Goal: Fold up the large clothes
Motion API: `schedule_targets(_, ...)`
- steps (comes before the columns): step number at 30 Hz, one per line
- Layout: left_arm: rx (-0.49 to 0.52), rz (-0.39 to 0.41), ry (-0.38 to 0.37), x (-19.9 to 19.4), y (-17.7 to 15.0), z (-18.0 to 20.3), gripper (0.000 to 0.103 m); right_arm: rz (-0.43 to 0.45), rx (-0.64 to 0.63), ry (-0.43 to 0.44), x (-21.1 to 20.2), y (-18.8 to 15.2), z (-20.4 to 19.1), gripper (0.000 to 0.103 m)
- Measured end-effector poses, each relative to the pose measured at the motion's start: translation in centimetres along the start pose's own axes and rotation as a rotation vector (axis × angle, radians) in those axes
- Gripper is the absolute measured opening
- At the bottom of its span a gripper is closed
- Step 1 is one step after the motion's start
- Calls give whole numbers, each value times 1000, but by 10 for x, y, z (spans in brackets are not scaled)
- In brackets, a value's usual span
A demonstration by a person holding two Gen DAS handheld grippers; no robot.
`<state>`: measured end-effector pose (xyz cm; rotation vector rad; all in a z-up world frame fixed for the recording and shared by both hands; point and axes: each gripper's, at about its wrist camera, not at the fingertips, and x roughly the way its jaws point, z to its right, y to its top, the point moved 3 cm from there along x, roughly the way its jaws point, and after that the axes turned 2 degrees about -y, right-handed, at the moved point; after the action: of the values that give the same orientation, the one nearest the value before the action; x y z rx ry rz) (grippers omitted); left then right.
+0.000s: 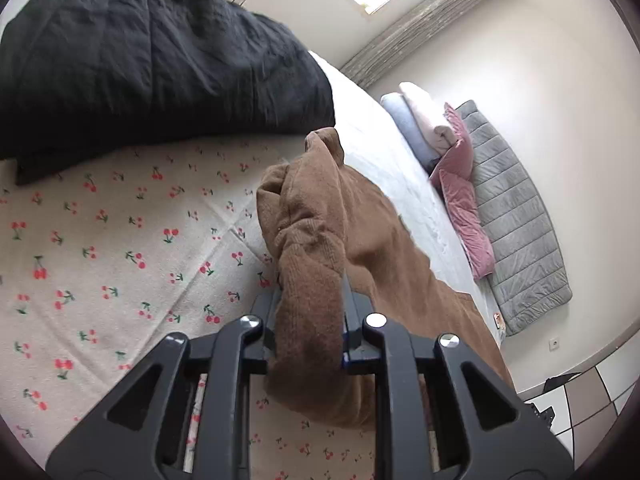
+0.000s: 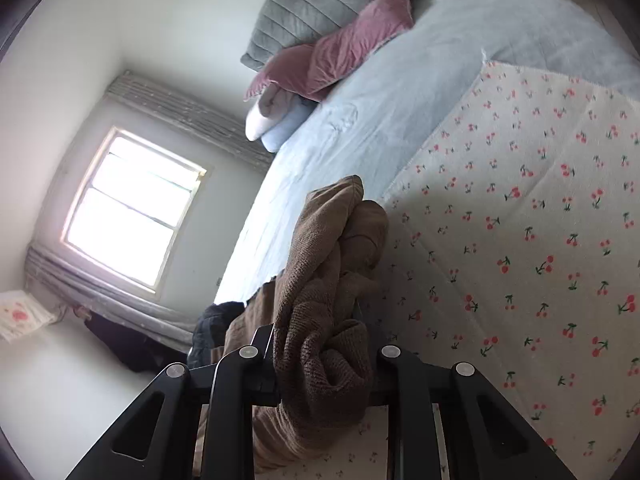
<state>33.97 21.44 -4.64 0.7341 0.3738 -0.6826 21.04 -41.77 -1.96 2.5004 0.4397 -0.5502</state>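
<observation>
A brown knit sweater [image 1: 320, 240] is bunched and lifted above the cherry-print blanket [image 1: 120, 240] on the bed. My left gripper [image 1: 310, 312] is shut on a thick fold of the sweater, which hangs over and below the jaws. In the right wrist view my right gripper [image 2: 320, 340] is shut on another bunch of the same sweater [image 2: 328, 264], with cloth draped down behind it. The fingertips of both grippers are hidden by the fabric.
A black quilted duvet [image 1: 160, 60] lies piled at the far end of the cherry blanket. Beyond is the pale sheet [image 2: 360, 120], pink cushions [image 2: 344, 52], rolled pillows [image 1: 416, 120] and a grey padded headboard [image 1: 516, 220]. A window [image 2: 132, 204] and tiled floor [image 1: 592, 404] flank the bed.
</observation>
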Motion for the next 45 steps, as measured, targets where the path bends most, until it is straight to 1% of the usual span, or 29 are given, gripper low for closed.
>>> schedule_targets(1,5,-8,-8,-10,-2,-6,22,-5,-14,1,-11,-4,3,25)
schedule_targets(3,33,-76,6,-14,-14,-24,25,-69,-21,-9,-17,-17,22,28)
schedule_targets(4,85,-126,54,-8,-24,-31,29,-108,-37,-48,-14,-26,35,32)
schedule_targets(6,183,-188,229,11,-44,-50,36,-180,-63,-184,-4,-45,67,38)
schedule_targets(7,205,-210,272,14,-51,-60,50,-185,-61,-257,-9,-53,88,41)
schedule_targets(8,206,-191,271,8,-52,-64,62,-178,-43,-261,-15,-52,101,48)
schedule_targets(9,212,-161,271,-1,-49,-63,65,-161,-15,-242,-25,-50,111,54)
schedule_targets(10,243,-132,295,-10,-45,-59,66,-129,-16,-283,-38,-45,115,55)
schedule_targets(11,296,-84,358,-20,-40,-50,65,-94,-55,-326,-50,-39,112,56)
schedule_targets(12,351,-24,406,-29,-35,-39,65,-61,-103,-344,-59,-33,103,56)
schedule_targets(13,401,31,422,-35,-30,-27,66,-40,-146,-355,-64,-28,90,57)
schedule_targets(14,443,69,423,-38,-27,-11,70,-27,-193,-366,-65,-25,75,57)
schedule_targets(16,520,91,391,-27,-23,23,76,-4,-305,-376,-54,-24,36,60)
schedule_targets(18,602,65,354,2,-27,56,79,4,-428,-378,-22,-27,-5,64)
schedule_targets(22,756,-24,329,92,-44,110,79,-13,-620,-372,71,-47,-73,65)
schedule_targets(24,810,-59,343,135,-48,124,79,-54,-669,-349,121,-60,-93,65)
schedule_targets(26,850,-47,378,168,-41,127,79,-92,-714,-333,165,-72,-105,65)
schedule_targets(28,854,-45,407,190,-26,117,79,-108,-748,-358,204,-75,-103,65)
schedule_targets(30,848,-50,457,207,-4,98,79,-147,-793,-433,237,-73,-89,65)
schedule_targets(32,855,-69,536,222,19,74,79,-160,-825,-490,254,-59,-70,65)
schedule_targets(34,801,-113,602,235,42,46,79,-172,-818,-516,259,-39,-54,65)
schedule_targets(35,732,-143,612,239,54,32,79,-170,-810,-543,258,-28,-46,65)
schedule_targets(36,662,-163,591,240,63,20,79,-164,-800,-567,257,-17,-36,66)
schedule_targets(37,619,-162,587,239,69,13,79,-155,-789,-598,254,-5,-25,67)
schedule_targets(39,589,-133,596,232,78,8,79,-136,-718,-642,241,20,-1,68)
schedule_targets(42,625,-78,699,219,81,13,79,-103,-613,-734,217,48,28,68)
schedule_targets(43,653,-68,724,214,79,18,79,-92,-580,-728,208,53,30,68)
schedule_targets(44,692,-58,728,208,74,27,79,-81,-561,-708,198,55,28,69)
schedule_targets(45,737,-51,699,200,66,38,79,-70,-567,-688,190,54,22,70)
